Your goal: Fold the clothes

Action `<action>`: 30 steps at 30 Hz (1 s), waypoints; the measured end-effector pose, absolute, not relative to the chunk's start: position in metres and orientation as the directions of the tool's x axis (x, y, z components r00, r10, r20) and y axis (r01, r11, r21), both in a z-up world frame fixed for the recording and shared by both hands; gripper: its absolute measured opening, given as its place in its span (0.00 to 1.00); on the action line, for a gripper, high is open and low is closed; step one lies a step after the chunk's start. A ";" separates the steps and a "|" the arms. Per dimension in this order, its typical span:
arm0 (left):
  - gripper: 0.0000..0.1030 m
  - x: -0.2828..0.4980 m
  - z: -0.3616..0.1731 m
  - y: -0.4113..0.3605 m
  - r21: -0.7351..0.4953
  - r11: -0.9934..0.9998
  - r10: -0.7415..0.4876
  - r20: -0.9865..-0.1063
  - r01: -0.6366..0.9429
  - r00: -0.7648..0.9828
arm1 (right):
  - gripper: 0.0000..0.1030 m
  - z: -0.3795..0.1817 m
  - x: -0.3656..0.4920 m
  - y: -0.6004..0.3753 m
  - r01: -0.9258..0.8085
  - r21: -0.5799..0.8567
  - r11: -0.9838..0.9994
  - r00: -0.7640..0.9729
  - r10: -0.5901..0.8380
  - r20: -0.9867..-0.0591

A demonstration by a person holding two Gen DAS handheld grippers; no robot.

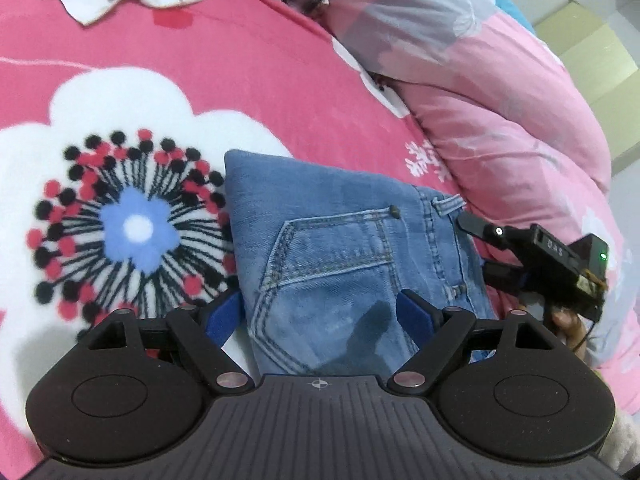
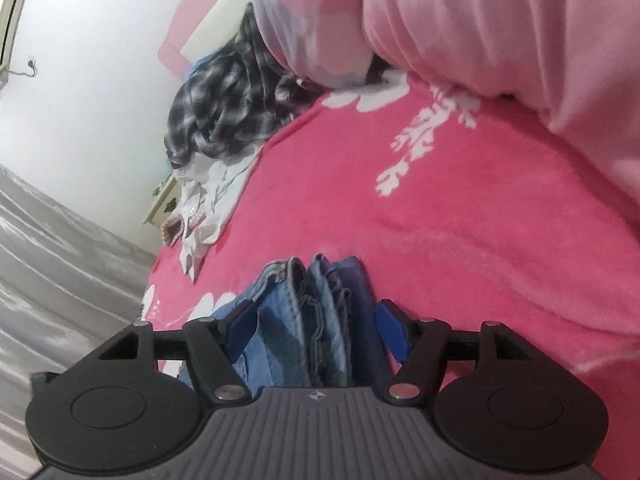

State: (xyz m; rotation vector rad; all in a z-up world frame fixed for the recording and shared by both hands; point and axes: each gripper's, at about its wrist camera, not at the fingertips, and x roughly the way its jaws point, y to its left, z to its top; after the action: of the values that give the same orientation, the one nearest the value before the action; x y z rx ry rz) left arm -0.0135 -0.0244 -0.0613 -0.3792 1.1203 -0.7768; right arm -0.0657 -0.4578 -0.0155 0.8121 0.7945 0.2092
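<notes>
Left claw (image 1: pixel 320 312) agape; right claw (image 2: pixel 316 328) (tilted down) likewise.

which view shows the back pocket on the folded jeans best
The left wrist view: the folded jeans lie flat on the pink blanket, with the stitched back pocket facing up and in full view. The right wrist view shows only the stacked folded edges of the jeans end-on; no pocket is visible.
</notes>
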 end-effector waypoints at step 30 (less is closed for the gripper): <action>0.75 -0.015 -0.056 0.014 -0.811 0.537 -0.843 -0.520 0.230 0.136 | 0.68 -0.012 -0.153 -0.414 0.167 0.868 0.467 0.543 0.691 -0.477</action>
State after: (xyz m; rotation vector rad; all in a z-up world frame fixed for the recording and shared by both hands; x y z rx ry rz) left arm -0.0148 0.0138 -0.0556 -0.6422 1.1876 -0.8596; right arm -0.1527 -0.4142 -0.0124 1.0649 0.9748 0.3926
